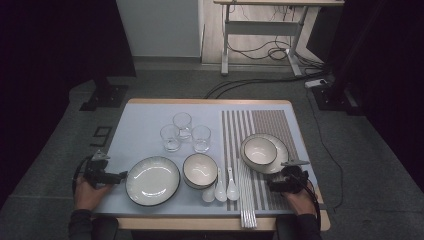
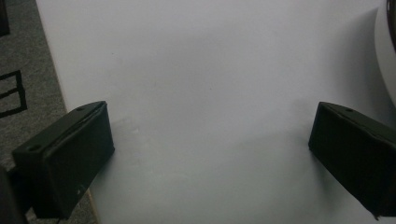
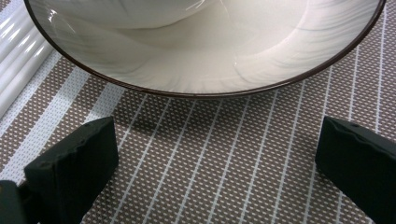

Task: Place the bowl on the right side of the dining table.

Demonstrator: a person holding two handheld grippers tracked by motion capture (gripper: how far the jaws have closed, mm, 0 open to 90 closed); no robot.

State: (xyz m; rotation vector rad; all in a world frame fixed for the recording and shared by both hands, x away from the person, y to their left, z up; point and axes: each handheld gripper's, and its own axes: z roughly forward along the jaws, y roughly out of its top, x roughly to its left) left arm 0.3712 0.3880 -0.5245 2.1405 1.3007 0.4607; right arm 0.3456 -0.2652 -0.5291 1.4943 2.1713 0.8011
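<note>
Resting on the striped mat [image 3: 224, 163] at table's [image 1: 145, 117] right, the plate [image 3: 196, 65] is white w/ dark rim, a bowl [image 1: 260, 150] inside it. Right gripper [image 3: 217, 158] gapes just before it; left gripper [image 2: 210, 149] gapes over pale tabletop beside another plate [image 1: 152, 181]. Grey carpet [image 1: 60, 150], dark room.

We see a white plate [image 3: 205, 60] with a dark rim on a brown mat [image 3: 210, 163] with white stripes. The table [image 2: 210, 93] is pale blue.
</note>
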